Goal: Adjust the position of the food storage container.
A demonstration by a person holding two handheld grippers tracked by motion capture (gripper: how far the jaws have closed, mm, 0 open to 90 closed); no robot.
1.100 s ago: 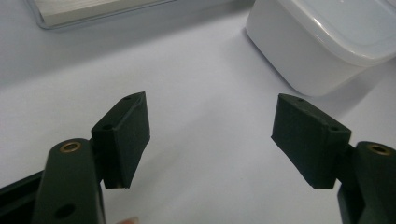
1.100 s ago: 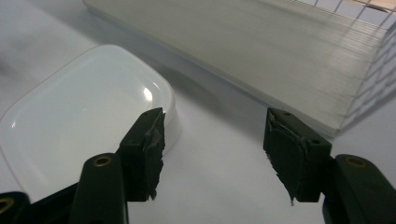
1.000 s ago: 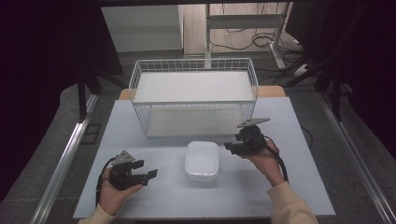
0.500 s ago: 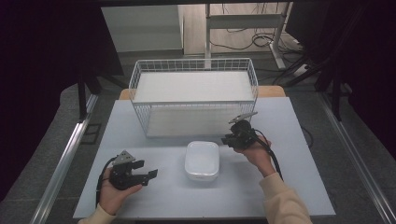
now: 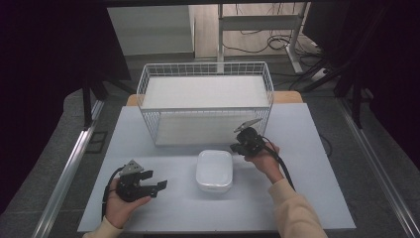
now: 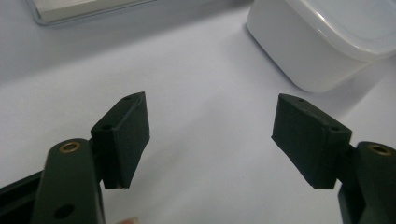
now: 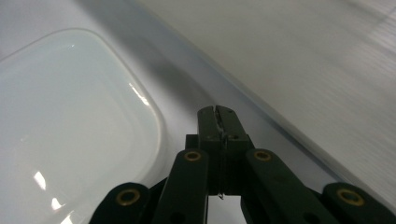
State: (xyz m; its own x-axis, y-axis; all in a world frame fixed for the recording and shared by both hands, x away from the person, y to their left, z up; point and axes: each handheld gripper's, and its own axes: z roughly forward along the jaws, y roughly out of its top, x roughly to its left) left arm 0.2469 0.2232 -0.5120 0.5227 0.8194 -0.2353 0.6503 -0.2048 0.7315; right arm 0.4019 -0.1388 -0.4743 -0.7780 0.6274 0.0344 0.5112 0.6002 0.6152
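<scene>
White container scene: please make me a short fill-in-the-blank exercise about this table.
1. The white container lies between the two ____.
2. The right gripper has its jaws ____, nothing between them.
3. The left gripper has its jaws ____.
4. Behind the container stands a wire ____.

Missing words: grippers; shut; open; basket

Bright table, dark surround, blurred close-ups

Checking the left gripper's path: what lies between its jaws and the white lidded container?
Bare table, as the left gripper view shows, between the left gripper and the container.
</scene>
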